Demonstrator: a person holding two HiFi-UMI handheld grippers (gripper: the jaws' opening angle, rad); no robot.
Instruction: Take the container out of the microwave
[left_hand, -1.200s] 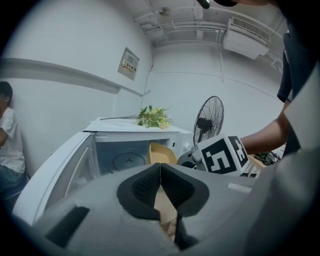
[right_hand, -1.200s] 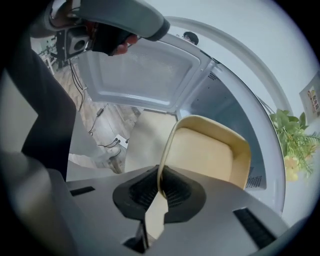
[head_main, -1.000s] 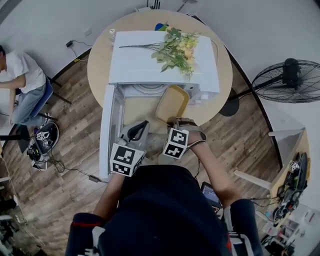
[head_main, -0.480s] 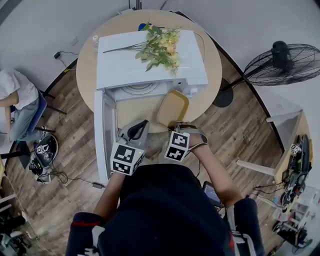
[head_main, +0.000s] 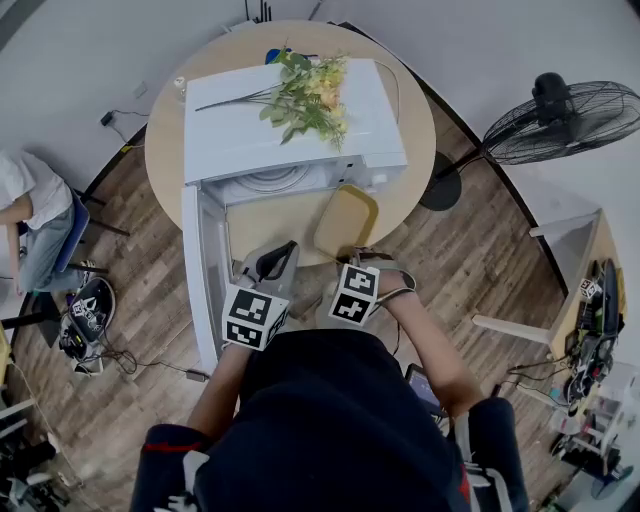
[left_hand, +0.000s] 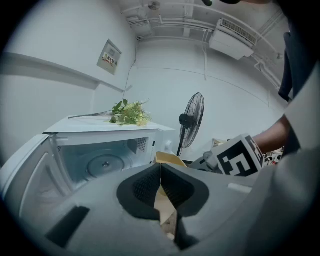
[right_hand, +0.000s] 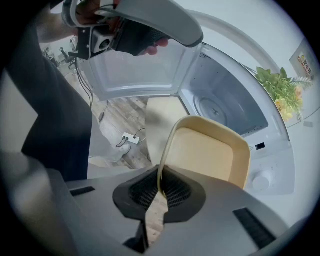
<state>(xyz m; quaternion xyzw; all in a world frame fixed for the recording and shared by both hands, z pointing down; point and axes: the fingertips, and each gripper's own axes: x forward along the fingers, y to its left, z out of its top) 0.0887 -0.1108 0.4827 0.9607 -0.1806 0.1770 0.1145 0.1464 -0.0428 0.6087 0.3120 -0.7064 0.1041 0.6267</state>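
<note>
The right claw (right_hand: 161, 189) is seen closed on the near rim of the yellow container (right_hand: 210, 155): the thin edge is pinched between the two dark pads, and the tray rises away from the claw, tilted, with its hollow side turned toward the claw's camera. The container is held outside the microwave (head_main: 240, 130), just in front of the open cavity and above the round table (head_main: 268, 225); whether its far edge touches the table cannot be told.

Beyond the container, as seen from the right claw, the white inside of the microwave and its round glass plate (right_hand: 212, 107) are shown, with the control knob (right_hand: 261, 181) to the right of the tray. The door (head_main: 197, 270) is swung wide open, to the left of both claws.

The left claw (left_hand: 160, 182) is held just to the left of the right claw, apart from the container. Its pads are brought together with only a thin slit between them, and nothing is gripped. Ahead of it the open cavity is seen, and past its tips, slightly right, the yellow rim of the container.

A bunch of flowers (head_main: 305, 95) is laid on top of the microwave, well beyond both claws. A standing fan (head_main: 560, 120) is placed on the floor far to the right of the right claw.
</note>
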